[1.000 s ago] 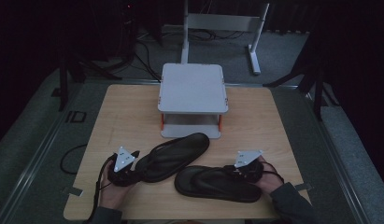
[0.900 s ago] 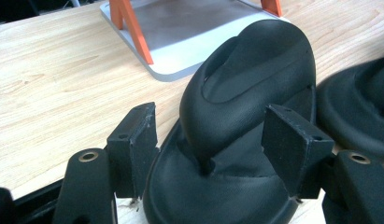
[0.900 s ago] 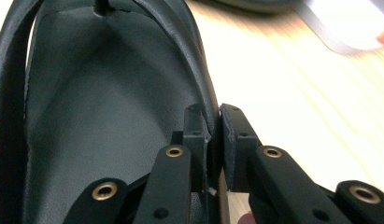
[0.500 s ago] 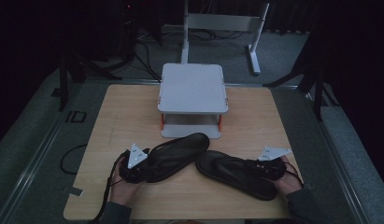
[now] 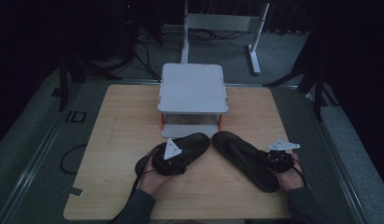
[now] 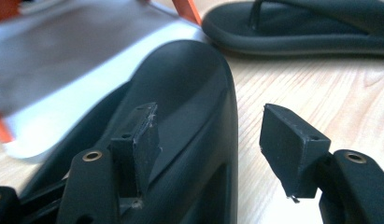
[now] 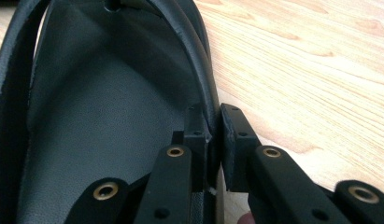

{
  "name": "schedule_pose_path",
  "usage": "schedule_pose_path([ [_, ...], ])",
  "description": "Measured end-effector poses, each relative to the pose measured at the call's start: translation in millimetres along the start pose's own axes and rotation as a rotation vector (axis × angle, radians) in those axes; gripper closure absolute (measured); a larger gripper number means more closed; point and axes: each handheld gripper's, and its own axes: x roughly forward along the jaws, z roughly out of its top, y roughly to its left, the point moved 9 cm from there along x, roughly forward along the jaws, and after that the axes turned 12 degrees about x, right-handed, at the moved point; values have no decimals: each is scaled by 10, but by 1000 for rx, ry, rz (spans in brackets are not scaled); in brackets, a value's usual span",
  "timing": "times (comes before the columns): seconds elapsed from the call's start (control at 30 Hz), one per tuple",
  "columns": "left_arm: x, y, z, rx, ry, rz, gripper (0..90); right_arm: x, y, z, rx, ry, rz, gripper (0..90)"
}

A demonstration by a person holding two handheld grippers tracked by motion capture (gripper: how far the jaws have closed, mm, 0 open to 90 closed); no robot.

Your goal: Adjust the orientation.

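Two black sandals now sit toe-first before the grey riser stand point(image 5: 193, 88) at the middle of the table point(image 5: 119, 130), after both were drawn up from nearer the person's edge within the past second. The left sandal point(image 5: 192, 144) has slid closest, its toe almost under the stand's lower shelf; the right sandal point(image 5: 243, 156) has swung from lying crosswise to pointing its toe at the stand's front right leg. The left gripper point(image 6: 208, 154) has its fingers point(image 6: 292, 144) apart, straddling the left sandal's edge; they have just been closing, one inside the sole, the other still clear of the rim. The right gripper point(image 7: 215, 140) is clamped on the right sandal's side rim at the heel end. The pair appears headed for the stand's shelf, with the left sandal nearly there and the right still to be lined up.
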Motion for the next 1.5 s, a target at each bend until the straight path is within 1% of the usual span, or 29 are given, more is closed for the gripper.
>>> schedule_pose_path([
  [0.03,48,-13,-6,1,14,-5,408,8,7,2,4,-3,2,795],
  [0.1,89,-26,-11,2,27,-7,422,10,34,11,18,-8,33,716],
  [0.13,115,-36,-11,4,36,-6,422,10,34,11,18,-8,33,716],
  [0.17,123,-53,8,-1,36,-10,429,-18,43,44,25,-32,32,635],
  [0.2,123,-53,8,-1,36,-10,446,-40,39,67,32,-42,28,609],
  [0.27,91,-101,20,-4,37,-42,459,-99,32,130,48,-71,16,554],
  [0.3,84,-129,9,-2,45,-60,467,-133,37,165,50,-89,17,549],
  [0.4,36,-199,-16,7,33,-68,479,-229,94,273,49,-134,16,522],
  [0.47,-9,-229,-51,8,33,-69,478,-276,164,338,35,-155,30,511],
  [0.53,-34,-248,-67,7,26,-72,469,-297,245,392,17,-164,40,507],
  [0.57,-105,-287,-112,20,29,-78,469,-300,289,417,6,-167,48,504],
  [0.6,-105,-287,-112,20,29,-78,469,-300,289,417,6,-167,48,504],
  [0.63,-195,-334,-155,22,24,-95,468,-295,377,455,-13,-170,59,501],
  [0.67,-245,-360,-174,16,21,-102,462,-288,420,469,-22,-169,67,499],
  [0.7,-301,-375,-194,19,20,-95,450,-274,462,478,-30,-165,76,497],
  [0.77,-450,-377,-222,24,-6,-61,418,-238,536,490,-45,-162,86,497],
  [0.9,-784,-275,-332,-6,-37,27,398,-166,616,486,-48,-149,103,497],
  [0.93,-784,-275,-332,-6,-37,27,396,-154,621,483,-50,-148,104,497],
  [0.97,-930,-185,-436,-27,-32,86,390,-147,627,481,-48,-147,106,496],
  [1.0,-994,-138,-501,-37,-23,114,390,-145,629,478,-48,-147,106,496],
  [1.07,-1092,-63,-645,-62,-7,148,390,-148,618,471,-46,-147,104,495],
  [1.1,-1125,-19,-726,-71,9,173,389,-153,608,468,-43,-149,103,495],
  [1.13,-1125,-19,-726,-71,9,173,390,-153,608,468,-43,-149,103,495],
  [1.23,-1166,107,-964,-110,79,232,393,-161,573,458,-30,-150,99,495],
  [1.27,-1159,140,-1014,-120,88,241,397,-162,564,455,-27,-150,97,495],
  [1.37,-1086,248,-1106,-124,123,255,398,-158,551,450,-26,-149,95,495],
  [1.4,-1050,292,-1130,-123,145,262,402,-155,549,450,-24,-149,95,495],
  [1.47,-977,389,-1197,-111,208,290,415,-152,548,448,-22,-149,96,495],
  [1.5,-956,416,-1211,-114,210,274,411,-152,547,448,-19,-152,96,495],
])
